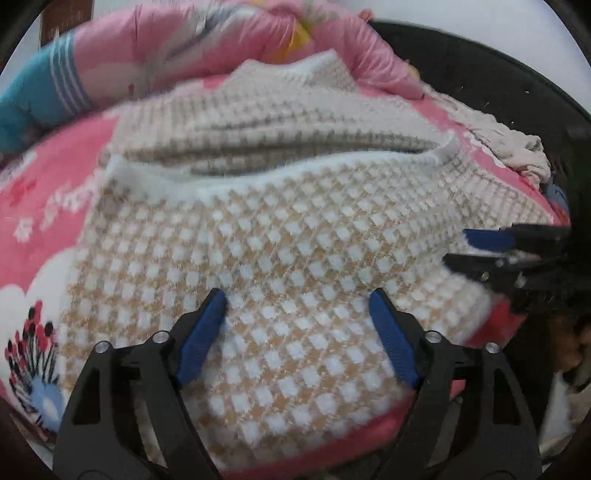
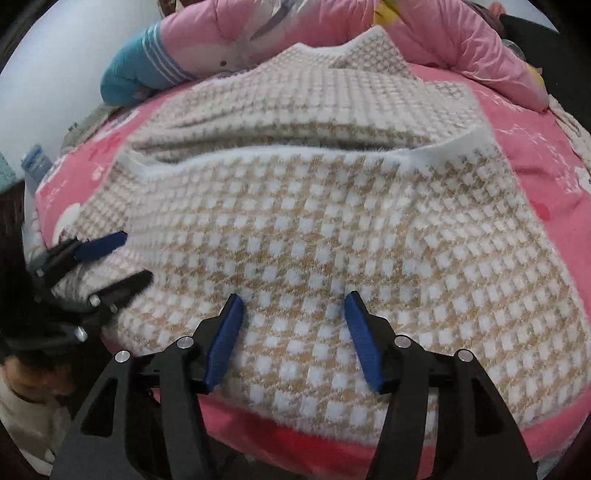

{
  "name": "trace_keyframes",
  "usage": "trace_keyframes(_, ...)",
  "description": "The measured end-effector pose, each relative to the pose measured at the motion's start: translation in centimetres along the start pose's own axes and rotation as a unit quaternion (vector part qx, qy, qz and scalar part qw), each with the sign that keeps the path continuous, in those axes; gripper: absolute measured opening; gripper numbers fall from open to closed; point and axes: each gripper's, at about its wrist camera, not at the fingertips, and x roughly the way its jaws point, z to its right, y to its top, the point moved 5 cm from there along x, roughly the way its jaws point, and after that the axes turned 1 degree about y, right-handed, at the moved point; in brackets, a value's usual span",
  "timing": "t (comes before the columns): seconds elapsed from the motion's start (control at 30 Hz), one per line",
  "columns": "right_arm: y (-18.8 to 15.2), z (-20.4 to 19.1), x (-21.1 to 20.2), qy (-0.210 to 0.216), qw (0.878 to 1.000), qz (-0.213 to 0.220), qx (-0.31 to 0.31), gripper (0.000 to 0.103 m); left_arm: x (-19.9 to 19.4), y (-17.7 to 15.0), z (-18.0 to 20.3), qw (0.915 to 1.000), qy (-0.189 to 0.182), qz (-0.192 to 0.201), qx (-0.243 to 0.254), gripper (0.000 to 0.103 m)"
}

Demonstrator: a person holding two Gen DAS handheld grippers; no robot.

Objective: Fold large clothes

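Observation:
A large beige-and-white checked knit garment [image 1: 280,258] lies spread on a pink bed sheet [image 1: 44,199], its near part folded over the far part along a white edge. It also fills the right wrist view [image 2: 314,240]. My left gripper [image 1: 297,295] is open and empty, its blue pads just above the near part of the garment. My right gripper [image 2: 293,297] is open and empty too, over the near edge. Each gripper shows in the other's view: the right gripper [image 1: 458,245] at the right, the left gripper [image 2: 136,254] at the left.
A rolled pink quilt [image 2: 332,29] with a blue striped end [image 2: 140,70] lies along the far side of the bed. A pale crumpled cloth [image 1: 509,144] sits at the far right. The bed's front edge [image 2: 295,443] is just under the grippers.

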Motion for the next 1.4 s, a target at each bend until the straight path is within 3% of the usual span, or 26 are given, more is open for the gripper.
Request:
trace_keyframes(0.1, 0.3, 0.2, -3.3, 0.009, 1.0, 0.012, 0.016, 0.056, -2.5, 0.5, 0.0, 0.9998, -0.007, 0.008, -0.019, 0.077)
trace_keyframes(0.17, 0.1, -0.7, -5.6, 0.016, 0.999, 0.031, -0.007, 0.056, -5.1, 0.6, 0.6, 0.9988, -0.029, 0.04, -0.004, 0.077)
trace_keyframes(0.23, -0.8, -0.8, -5.0, -0.012, 0.999, 0.021, -0.038, 0.056, -6.0, -0.2, 1.4, 0.9974, -0.05, 0.05, 0.012, 0.081)
trace_keyframes(0.27, -1.3, -0.5, -3.7, -0.025, 0.999, 0.006, -0.043, 0.056, -5.2, -0.5, 1.9, 0.9979, -0.047, 0.041, 0.015, 0.084)
trace_keyframes(0.33, -2.7, 0.2, -0.8, -0.023, 0.999, -0.017, -0.034, 0.06, -2.0, -2.7, 1.8, 0.9997, -0.017, -0.014, 0.015, 0.085)
trace_keyframes(0.47, -1.6, -0.3, -3.0, -0.035, 0.999, -0.008, -0.037, 0.061, -4.0, -2.3, 1.9, 1.0, -0.003, 0.008, 0.002, 0.085)
trace_keyframes(0.57, -1.6, -0.1, -5.8, -0.039, 0.998, 0.021, -0.04, 0.061, -7.1, -2.1, 0.8, 0.9984, 0.001, 0.056, -0.008, 0.085)
trace_keyframes(0.63, -2.4, 1.6, -5.0, -0.08, 0.996, 0.009, -0.033, 0.062, -6.4, -2.9, -1.0, 0.9984, 0.032, 0.035, -0.029, 0.085)
trace_keyframes(0.67, -3.0, 2.6, -3.7, -0.084, 0.996, -0.004, -0.026, 0.065, -4.9, -3.8, -2.3, 0.9976, 0.05, 0.002, -0.048, 0.085)
trace_keyframes(0.7, -3.5, 3.5, -2.0, -0.069, 0.997, -0.013, -0.012, 0.066, -3.7, -4.5, -3.3, 0.9971, 0.04, -0.013, -0.064, 0.085)
trace_keyframes(0.8, -2.6, 3.4, -3.2, -0.056, 0.998, -0.01, 0.01, 0.067, -5.1, -3.9, -3.3, 0.9969, 0.024, 0.008, -0.074, 0.085)
trace_keyframes(0.93, -1.2, 3.9, -7.1, -0.069, 0.997, 0.041, 0.016, 0.067, -8.9, -3.4, -4.1, 0.9949, 0.014, 0.066, -0.075, 0.085)
trace_keyframes(0.97, -1.2, 4.8, -6.9, -0.089, 0.995, 0.042, 0.021, 0.067, -8.9, -3.6, -5.0, 0.9941, 0.035, 0.066, -0.079, 0.085)
trace_keyframes(1.03, -2.2, 7.1, -3.9, -0.123, 0.992, 0.004, 0.034, 0.067, -6.1, -4.3, -6.4, 0.9924, 0.066, 0.013, -0.103, 0.085)
trace_keyframes(1.1, -2.9, 8.0, -1.7, -0.104, 0.993, -0.011, 0.053, 0.069, -4.9, -4.3, -6.9, 0.9911, 0.068, 0.005, -0.114, 0.085)
trace_keyframes(1.2, -1.8, 7.2, -4.1, -0.112, 0.993, 0.007, 0.044, 0.068, -7.5, -3.4, -5.9, 0.9921, 0.059, 0.028, -0.107, 0.085)
trace_keyframes(1.33, -0.2, 4.3, -6.5, -0.048, 0.996, 0.058, 0.041, 0.069, -10.1, -2.0, -5.2, 0.9912, 0.039, 0.066, -0.108, 0.085)
trace_keyframes(1.4, 0.0, 3.3, -5.9, -0.037, 0.997, 0.061, 0.025, 0.07, -8.9, -0.2, -3.7, 0.9923, 0.024, 0.066, -0.102, 0.085)
